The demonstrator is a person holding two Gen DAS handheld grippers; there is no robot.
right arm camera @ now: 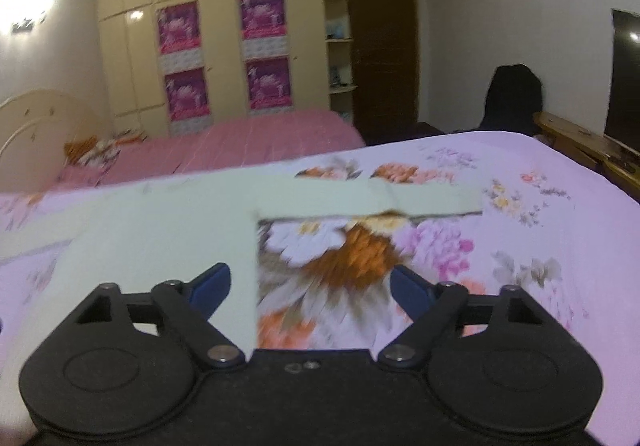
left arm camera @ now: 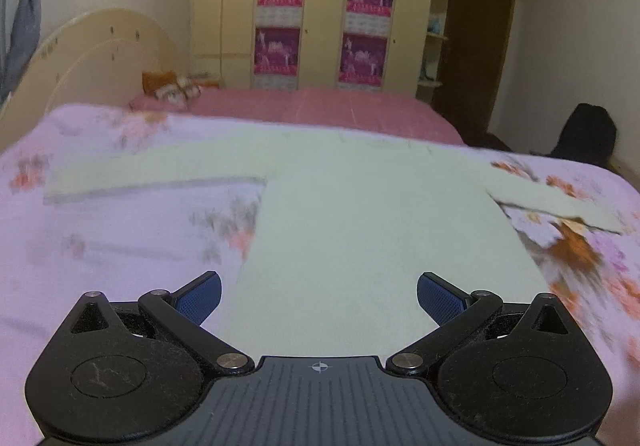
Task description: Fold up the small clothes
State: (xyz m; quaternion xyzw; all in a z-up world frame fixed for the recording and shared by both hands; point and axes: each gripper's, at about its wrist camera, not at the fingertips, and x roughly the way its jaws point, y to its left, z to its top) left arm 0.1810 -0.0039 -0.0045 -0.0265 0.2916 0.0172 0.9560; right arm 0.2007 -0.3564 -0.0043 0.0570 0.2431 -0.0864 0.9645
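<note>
A pale green long-sleeved top [left arm camera: 360, 230] lies flat on the lilac flowered bedspread [left arm camera: 120, 246], sleeves spread to both sides. My left gripper [left arm camera: 319, 298] hovers open over the garment's lower body, near its left edge, with nothing between the blue pads. In the right wrist view the same top [right arm camera: 160, 238] fills the left half, its right sleeve [right arm camera: 400, 201] stretching across. My right gripper [right arm camera: 310, 288] is open above the garment's right side edge, left finger over the cloth, right finger over the bedspread [right arm camera: 520, 230]. Neither holds anything.
A second bed with a pink cover [left arm camera: 320, 105] and a cream headboard [left arm camera: 92, 49] stands behind. Cream wardrobes with purple posters [left arm camera: 280, 17] line the far wall. A dark chair [right arm camera: 514, 97], a wooden bench [right arm camera: 580, 141] and a black screen [right arm camera: 626, 77] are at the right.
</note>
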